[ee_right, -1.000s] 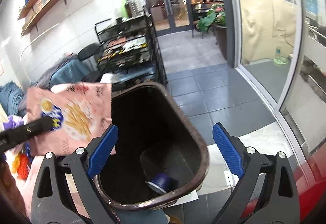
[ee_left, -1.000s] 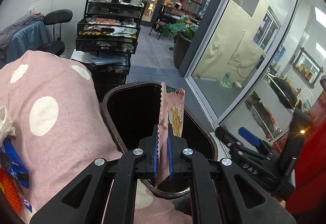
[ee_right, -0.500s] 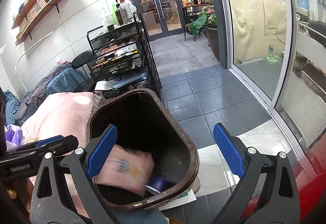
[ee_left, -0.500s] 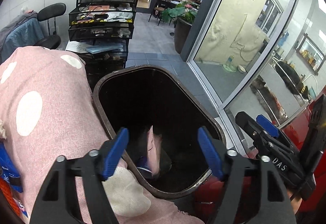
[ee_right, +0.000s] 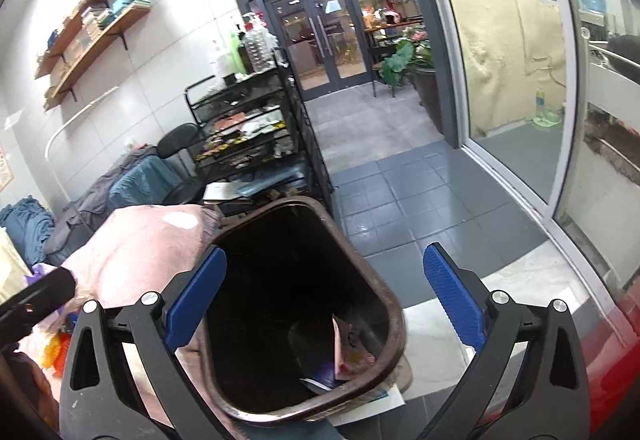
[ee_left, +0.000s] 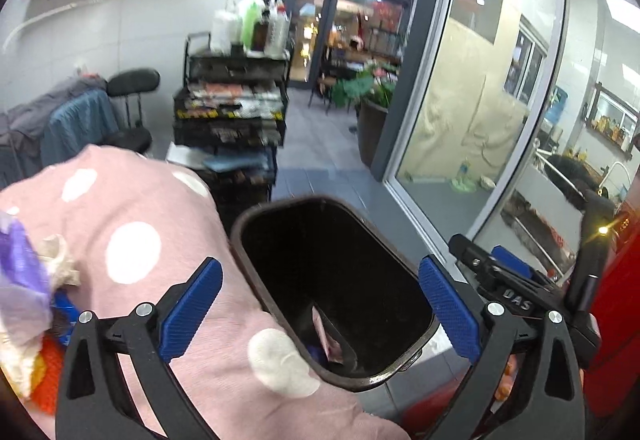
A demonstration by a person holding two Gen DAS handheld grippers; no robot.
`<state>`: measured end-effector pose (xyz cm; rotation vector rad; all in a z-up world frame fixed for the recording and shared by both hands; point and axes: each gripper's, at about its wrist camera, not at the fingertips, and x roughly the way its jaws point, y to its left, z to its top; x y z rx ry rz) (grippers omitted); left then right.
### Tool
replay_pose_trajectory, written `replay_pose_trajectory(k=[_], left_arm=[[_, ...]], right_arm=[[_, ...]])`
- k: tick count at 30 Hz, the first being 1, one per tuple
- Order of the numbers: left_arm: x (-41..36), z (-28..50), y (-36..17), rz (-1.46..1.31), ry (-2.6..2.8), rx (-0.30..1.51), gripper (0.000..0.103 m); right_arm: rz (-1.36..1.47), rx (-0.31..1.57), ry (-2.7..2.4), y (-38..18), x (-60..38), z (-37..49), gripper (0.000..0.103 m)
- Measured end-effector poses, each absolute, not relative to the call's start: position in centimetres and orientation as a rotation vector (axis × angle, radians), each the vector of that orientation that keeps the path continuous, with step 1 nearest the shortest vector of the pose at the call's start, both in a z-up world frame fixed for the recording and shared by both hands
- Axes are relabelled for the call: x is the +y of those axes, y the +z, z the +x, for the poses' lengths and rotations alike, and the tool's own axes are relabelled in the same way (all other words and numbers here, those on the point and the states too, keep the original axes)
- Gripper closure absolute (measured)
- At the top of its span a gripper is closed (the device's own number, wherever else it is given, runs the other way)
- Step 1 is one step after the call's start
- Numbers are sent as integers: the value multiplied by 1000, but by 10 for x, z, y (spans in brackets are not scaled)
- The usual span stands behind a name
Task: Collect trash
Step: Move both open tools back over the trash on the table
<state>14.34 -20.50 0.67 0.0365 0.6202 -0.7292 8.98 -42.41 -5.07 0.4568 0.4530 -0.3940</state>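
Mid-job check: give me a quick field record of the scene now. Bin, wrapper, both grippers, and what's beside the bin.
bin: dark brown trash bin, open top, standing on the floor
wrapper: pink snack wrapper lying inside the bin near its bottom, next to a small blue item
left gripper: left gripper open above the bin, nothing between its pads; its jaws have just been opening
right gripper: right gripper open, empty, over the bin
beside bin: pink polka-dot cloth against the bin's side
remaining trash: crumpled purple and orange items on the cloth's far side
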Motion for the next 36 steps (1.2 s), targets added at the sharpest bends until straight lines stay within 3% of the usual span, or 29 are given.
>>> replay_pose_trajectory(k=[11,36], left_arm=[[-143,115,31,-13,-567,479,5],[-8,80,3,-51,-210,455,5]], right_arm=[[390,395,-227,-29,-384,101,6],[227,434,190,-11,-235,142,6]])
